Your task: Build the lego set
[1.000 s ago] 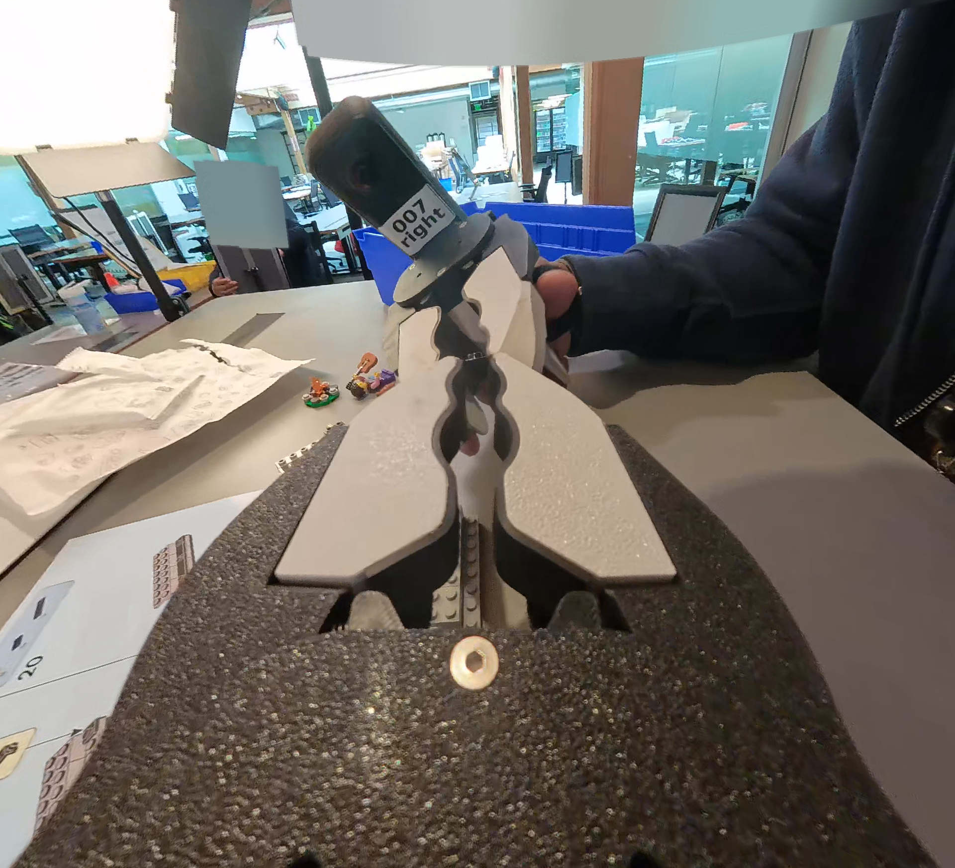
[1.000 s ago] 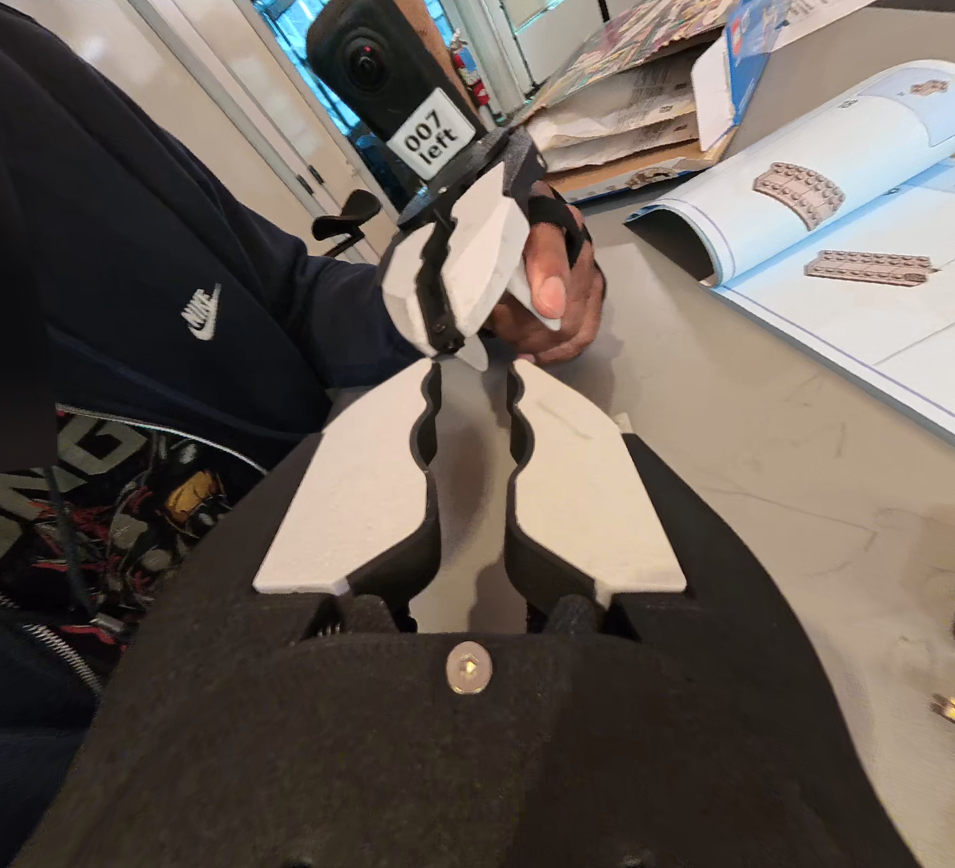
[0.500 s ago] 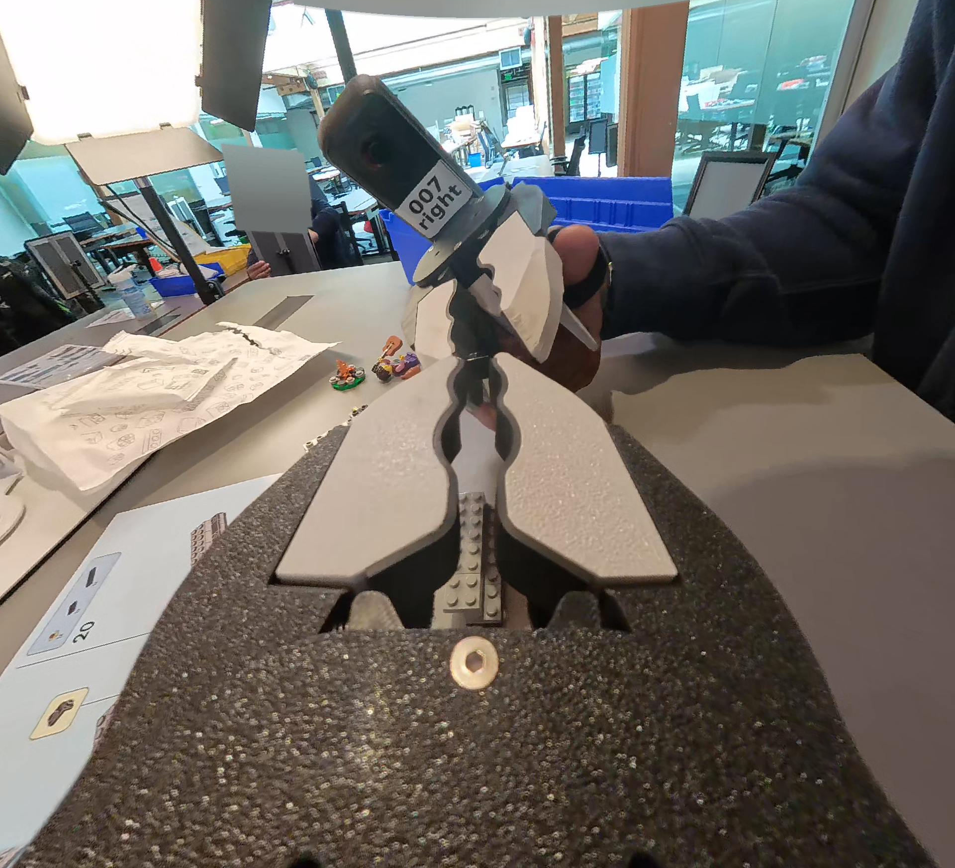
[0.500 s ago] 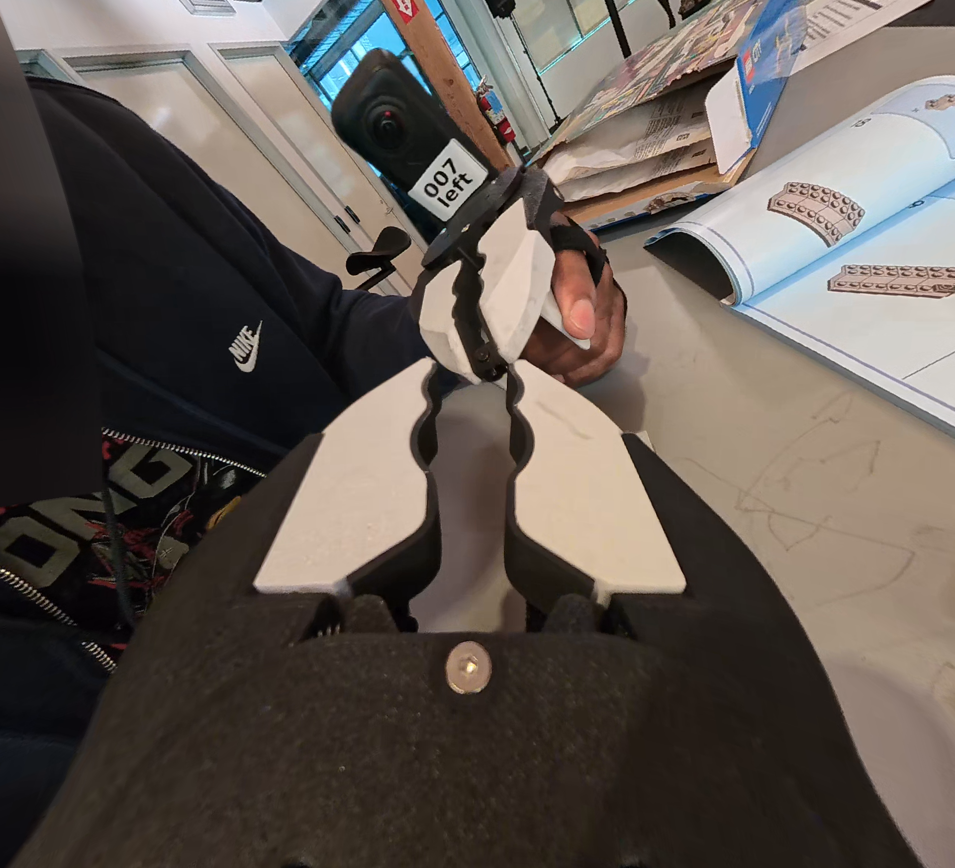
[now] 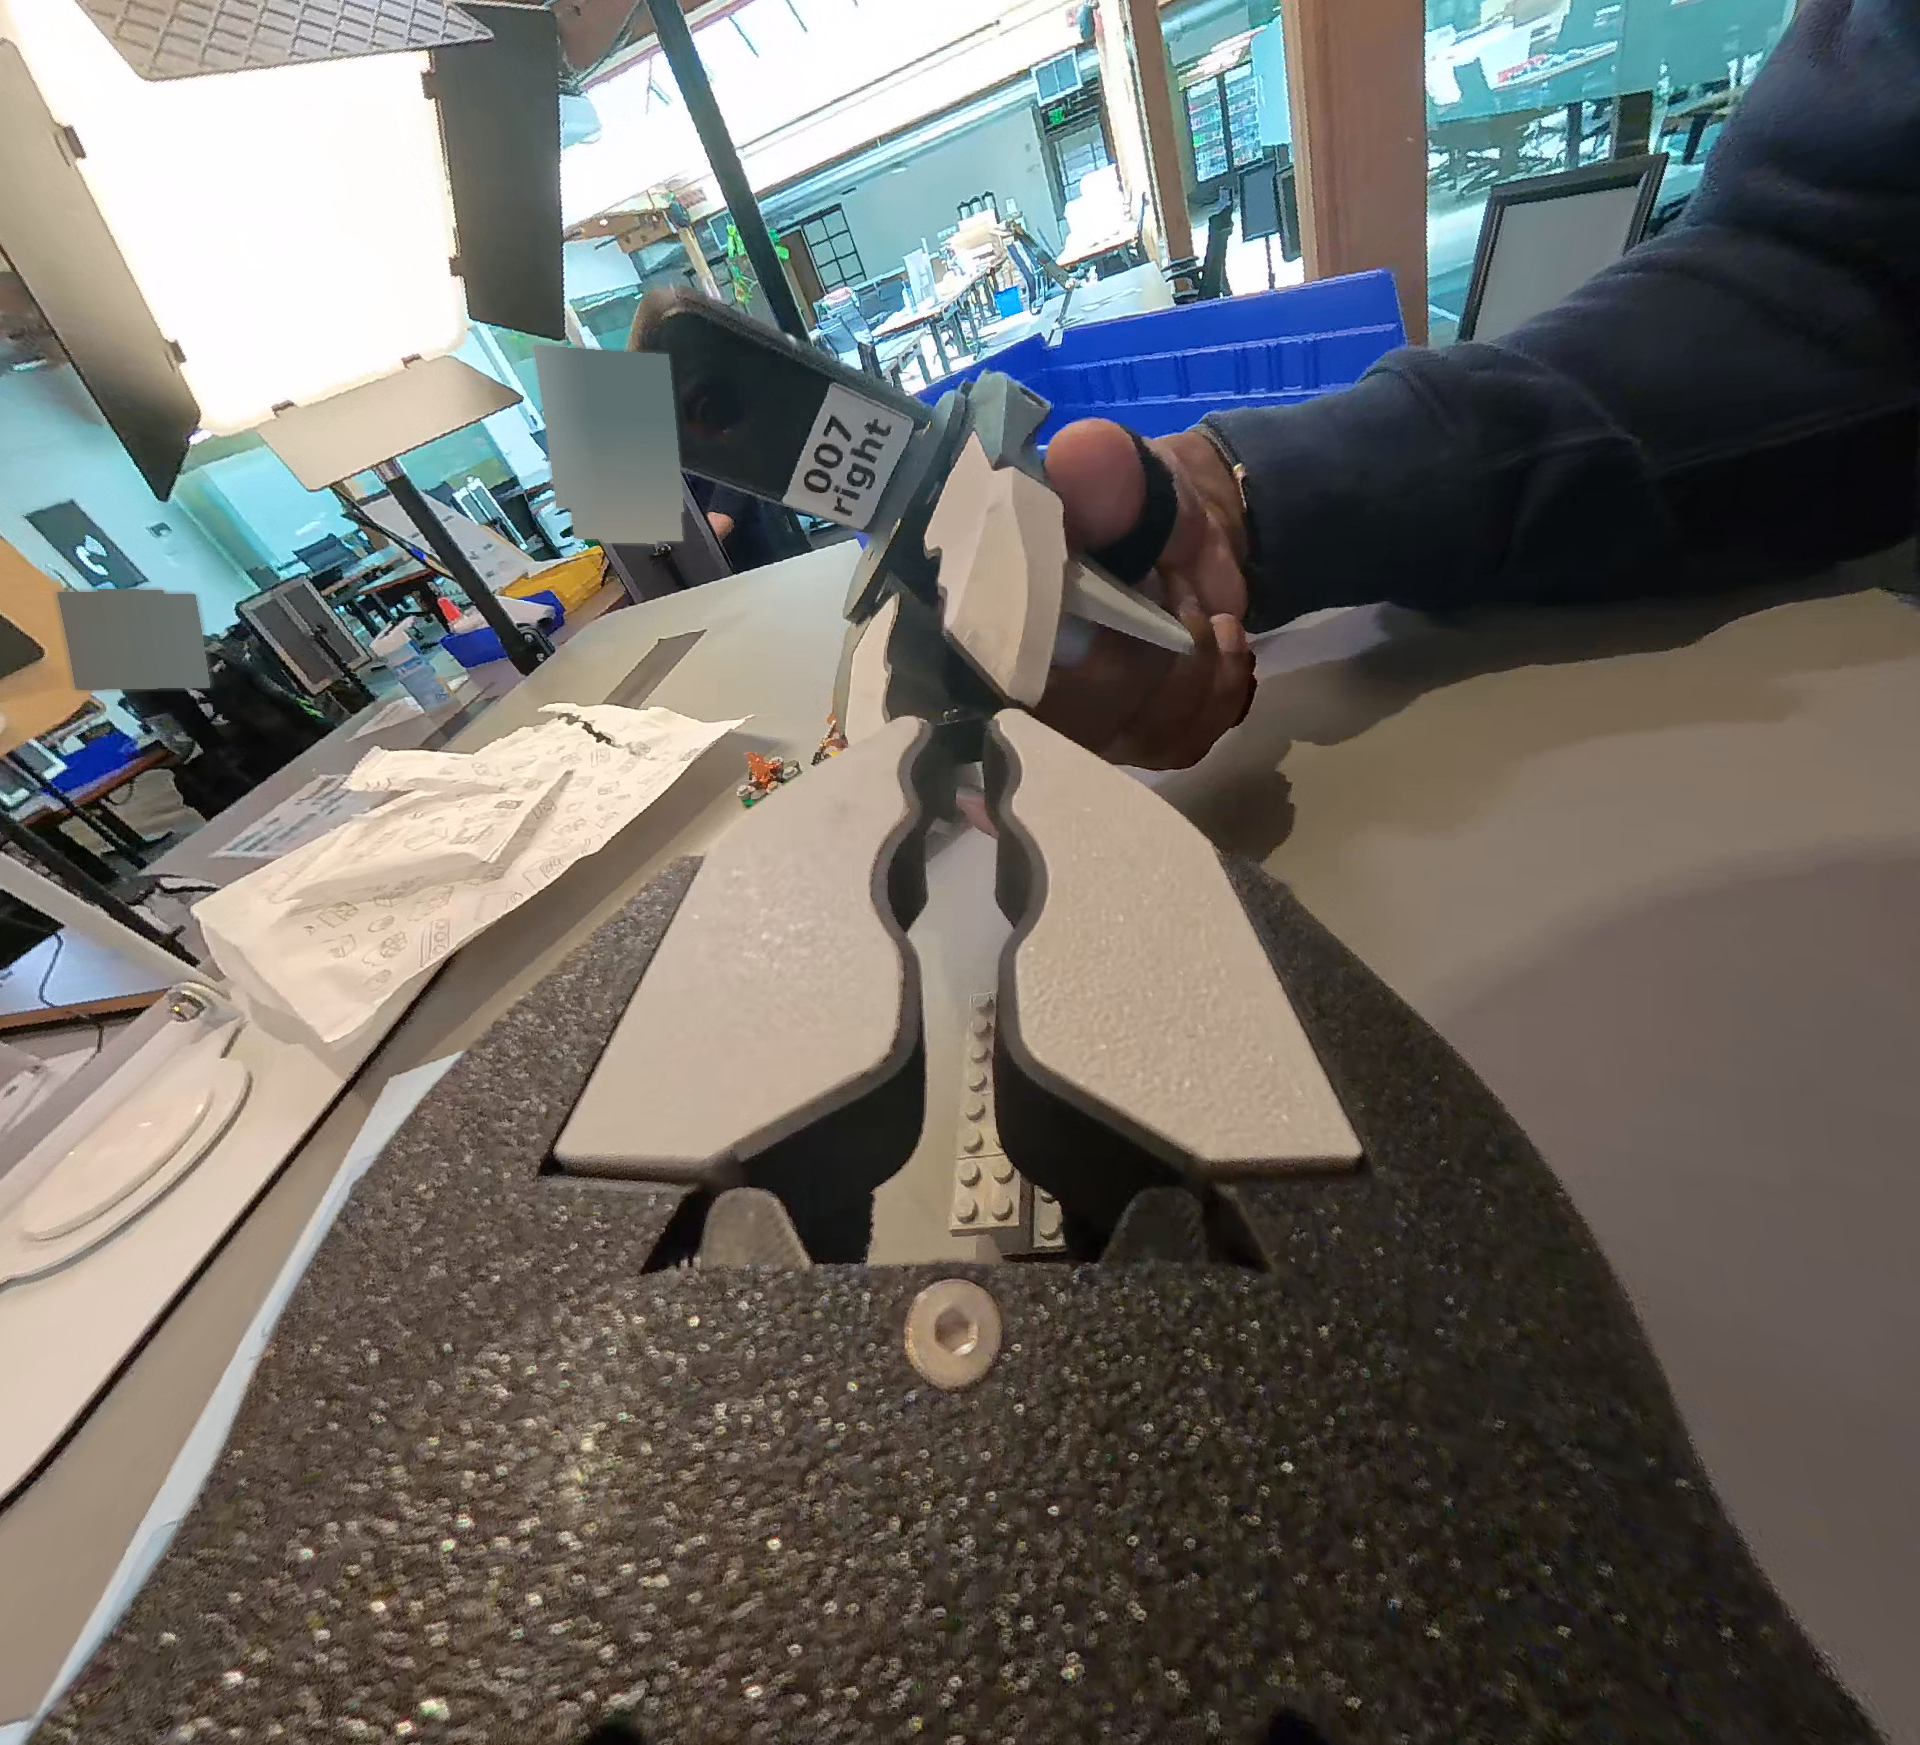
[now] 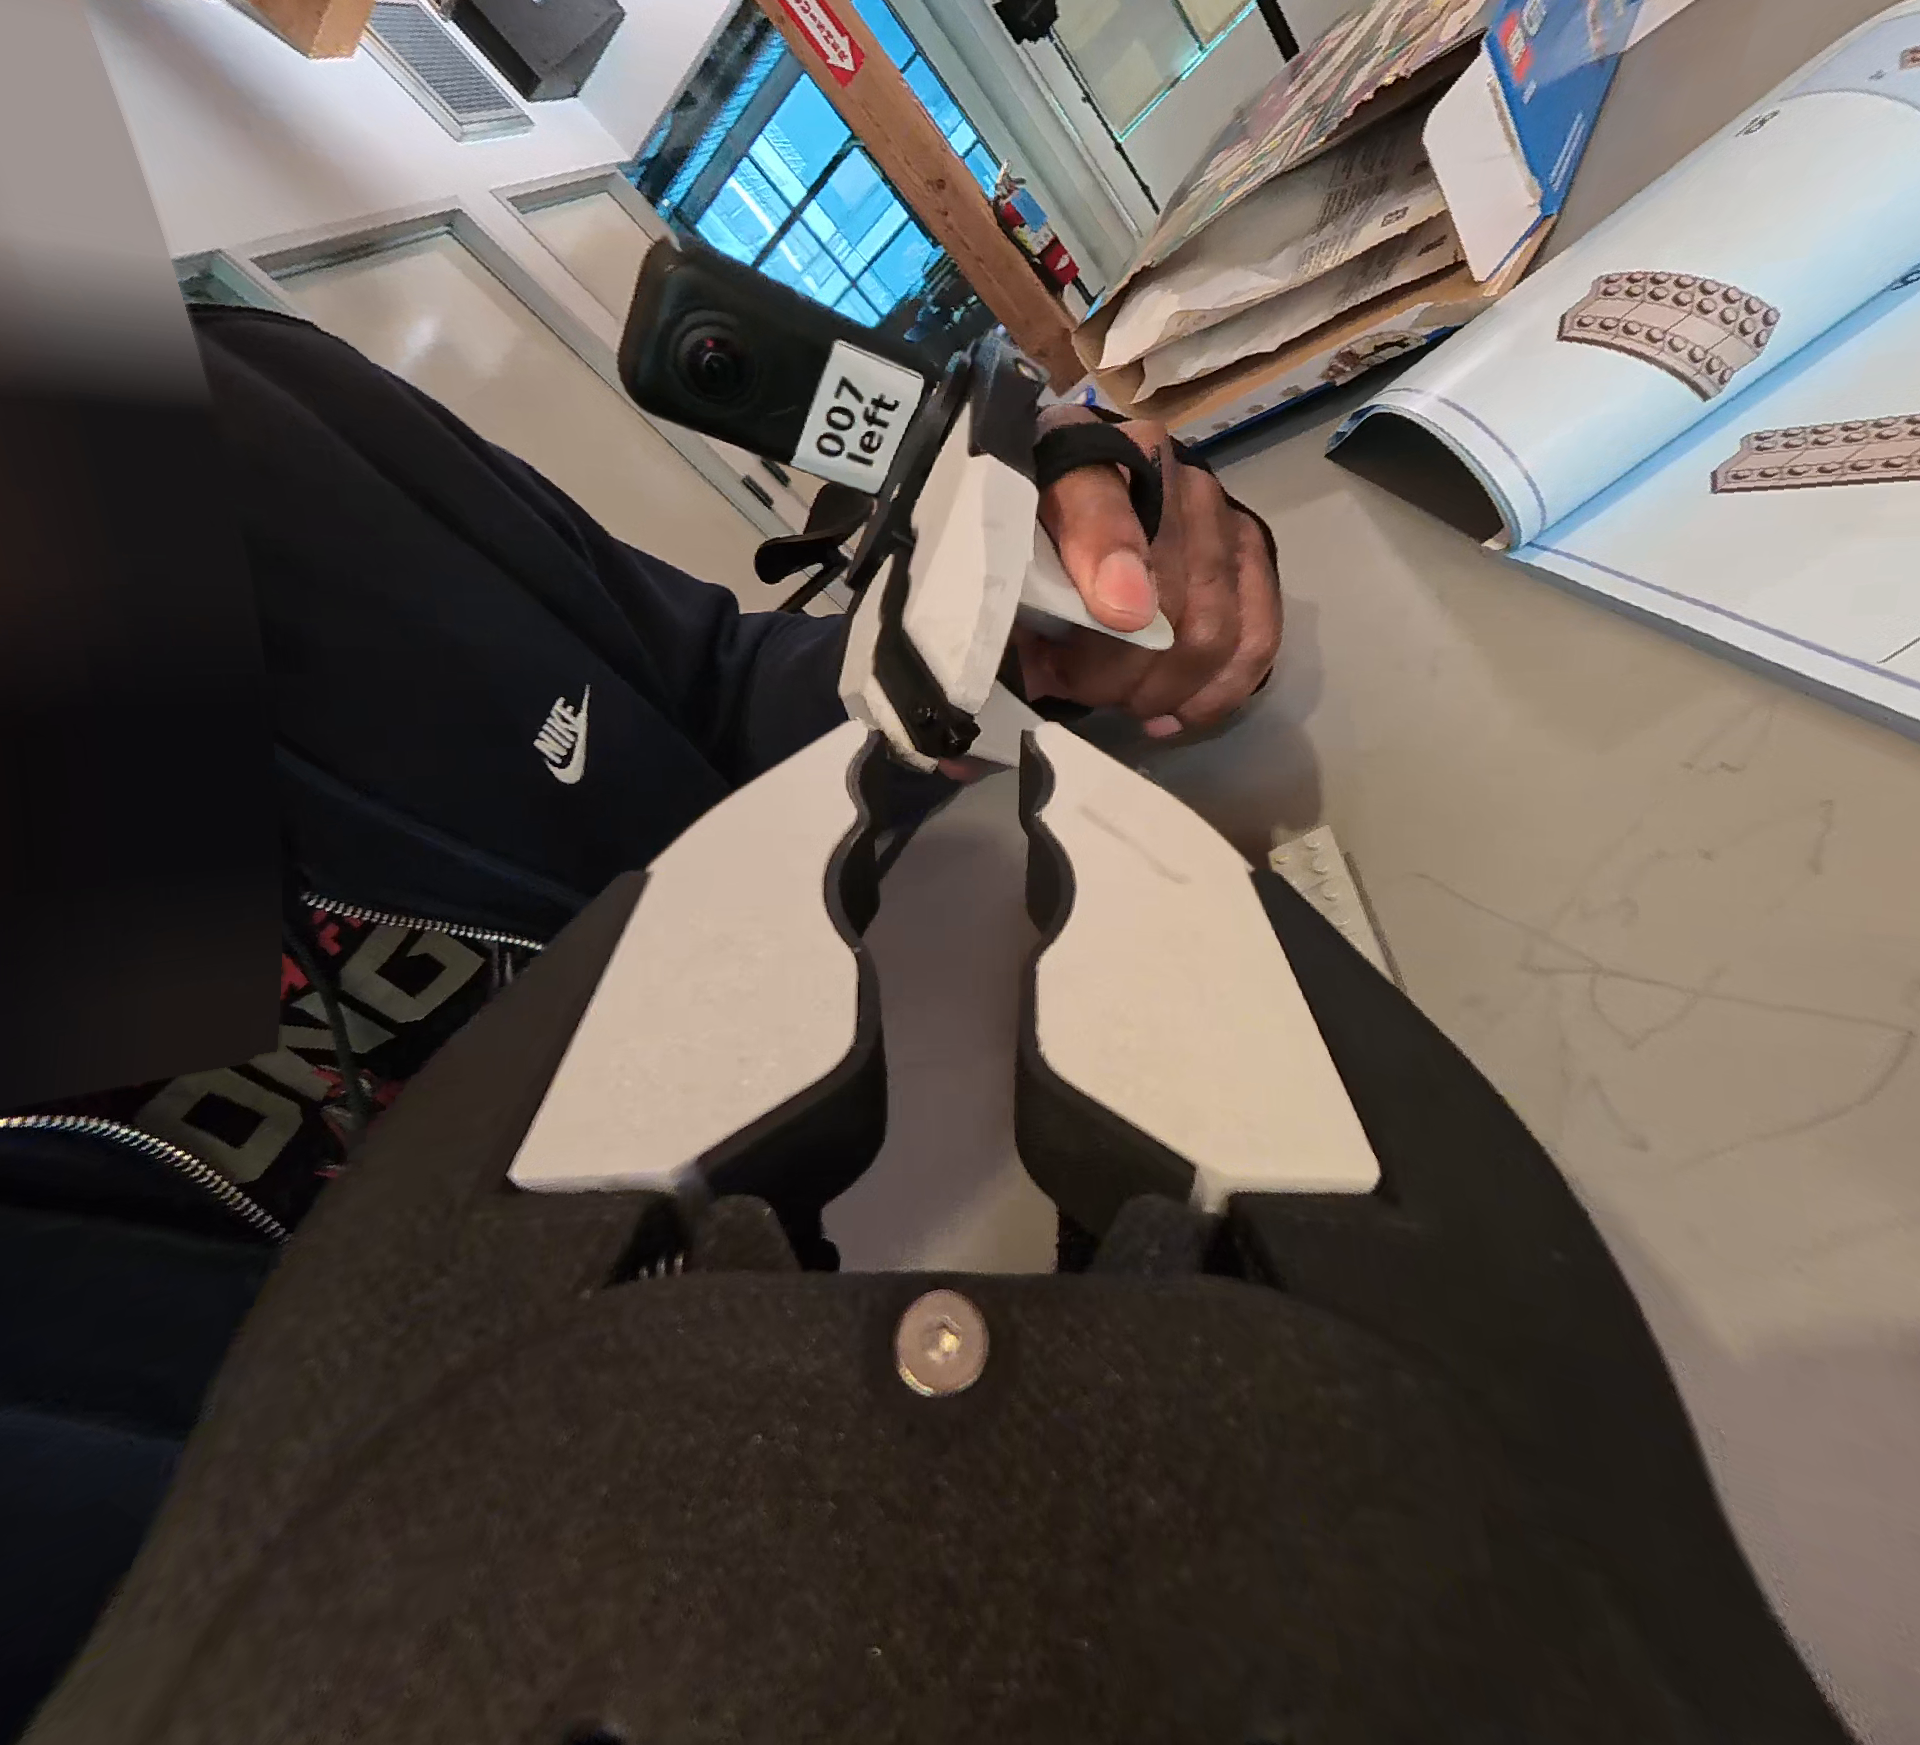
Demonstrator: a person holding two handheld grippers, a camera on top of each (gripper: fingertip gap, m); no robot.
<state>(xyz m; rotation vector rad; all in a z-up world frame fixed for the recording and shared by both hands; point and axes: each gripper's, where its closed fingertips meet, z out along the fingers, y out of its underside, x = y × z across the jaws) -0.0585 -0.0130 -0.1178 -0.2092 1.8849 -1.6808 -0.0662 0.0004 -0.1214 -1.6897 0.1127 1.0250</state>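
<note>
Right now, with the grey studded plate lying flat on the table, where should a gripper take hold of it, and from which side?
Probably from above, pinching the grey studded plate across its narrow width, on the long edges: it lies flat, studs up, thin.

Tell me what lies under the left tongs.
Through the gap in the left tongs, grey studded plates lie on the grey table. The tongs' own body covers how far they extend.

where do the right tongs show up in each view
Left wrist view: right tongs upper centre, held in a hand, tips pointing down toward this view's own fingertips.
Right wrist view: right tongs are this view's own, bottom centre.
Shared landmark: the grey table.
</note>
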